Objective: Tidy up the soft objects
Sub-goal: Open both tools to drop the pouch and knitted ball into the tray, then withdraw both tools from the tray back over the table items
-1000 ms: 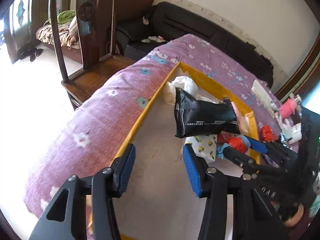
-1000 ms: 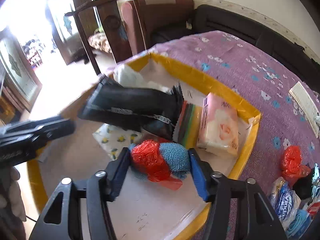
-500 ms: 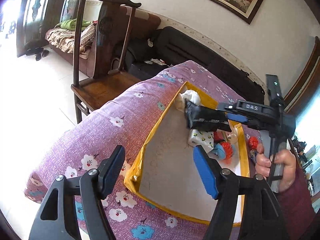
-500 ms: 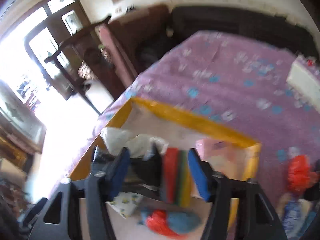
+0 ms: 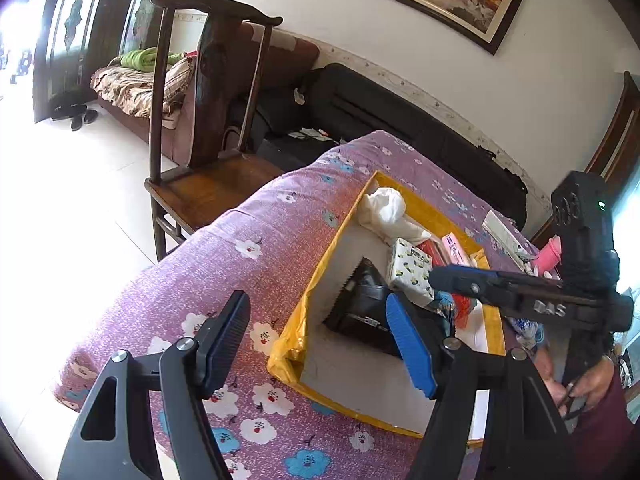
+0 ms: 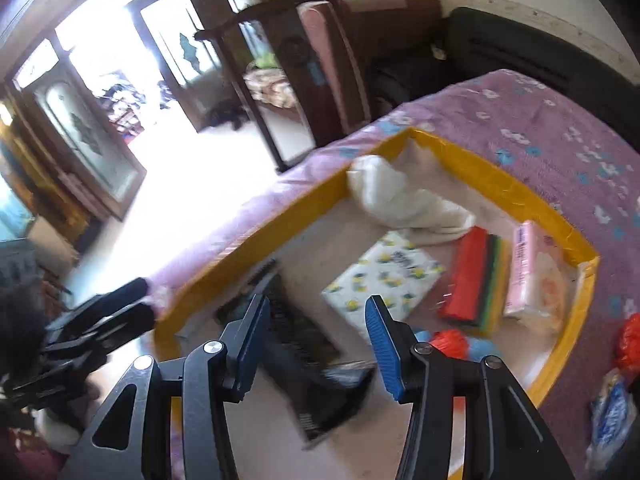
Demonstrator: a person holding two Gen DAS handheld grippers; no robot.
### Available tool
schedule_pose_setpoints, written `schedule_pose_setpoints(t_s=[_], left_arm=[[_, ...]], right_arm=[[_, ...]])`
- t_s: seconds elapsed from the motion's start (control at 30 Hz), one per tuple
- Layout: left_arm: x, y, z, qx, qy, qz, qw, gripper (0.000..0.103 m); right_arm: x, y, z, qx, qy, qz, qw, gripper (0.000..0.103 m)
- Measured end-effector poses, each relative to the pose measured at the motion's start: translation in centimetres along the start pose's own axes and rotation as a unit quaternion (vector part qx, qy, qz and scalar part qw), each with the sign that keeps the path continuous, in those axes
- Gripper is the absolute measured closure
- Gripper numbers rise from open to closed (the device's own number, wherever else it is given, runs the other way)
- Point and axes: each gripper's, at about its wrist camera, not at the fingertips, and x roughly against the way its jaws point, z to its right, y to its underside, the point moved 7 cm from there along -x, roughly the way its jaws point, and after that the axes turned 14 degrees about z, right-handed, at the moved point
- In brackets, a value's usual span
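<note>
A yellow-rimmed box (image 5: 316,280) (image 6: 480,164) sits on a purple flowered cloth. Inside lie a black packet (image 5: 360,304) (image 6: 312,364), a white cloth (image 5: 384,208) (image 6: 400,196), a lemon-print tissue pack (image 5: 410,264) (image 6: 384,276), stacked coloured sponges (image 6: 476,280), a pink tissue pack (image 6: 536,276) and a red-and-blue scrubber (image 6: 452,340). My left gripper (image 5: 316,320) hangs open over the box's near left rim, with nothing between its fingers. My right gripper (image 6: 316,320) (image 5: 434,276) hovers open over the black packet, which lies on the box floor below its fingers.
A dark wooden chair (image 5: 208,120) and a black sofa (image 5: 400,120) stand beyond the table. To the right of the box on the cloth lie a red bag (image 6: 630,340) and a blue-and-white packet (image 6: 612,404). A person's hand (image 5: 588,384) holds the right gripper.
The left gripper drew back out of the box and opened wider. The right gripper left the red-and-blue scrubber and swung left over the black packet, which now lies flat by the box's left wall.
</note>
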Motion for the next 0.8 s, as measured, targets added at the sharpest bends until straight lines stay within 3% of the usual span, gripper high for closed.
schedule_pose_setpoints(t_s=[0.13,0.23,0.43,0.5,0.63,0.8], left_arm=[[0.3,-0.3,-0.8,0.006,-0.008,0.007,0.9999,0.033],[0.7,-0.4,-1.4,0.008,-0.016,0.010,0.9998,0.033],[1.1,-0.3,-1.7,0.009,-0.018,0.008,0.9998,0.033],[1.5,-0.3,-1.5,0.005,-0.018,0.010,0.9998,0.033],[1.8,-0.4,-0.8,-0.001,-0.020,0.014,0.9997,0.032],[2.8,-0.3,2.0,-0.022,-0.020,0.021,0.9993,0.031]], right_arm=[[-1.4,2.6,-4.2,0.035,-0.077,-0.068,0.994,0.049],[-3.3,3.6,-4.8,0.063,-0.076,-0.096,0.991,0.051],[-7.0,-0.8,-0.7,0.057,0.027,-0.050,0.997,0.050],[-7.1,-2.2,0.8,0.030,0.032,-0.033,0.998,0.050],[-2.4,-3.0,1.9,-0.012,0.030,0.029,0.999,0.046],[5.6,-0.1,3.0,-0.008,0.051,0.097,0.994,0.035]])
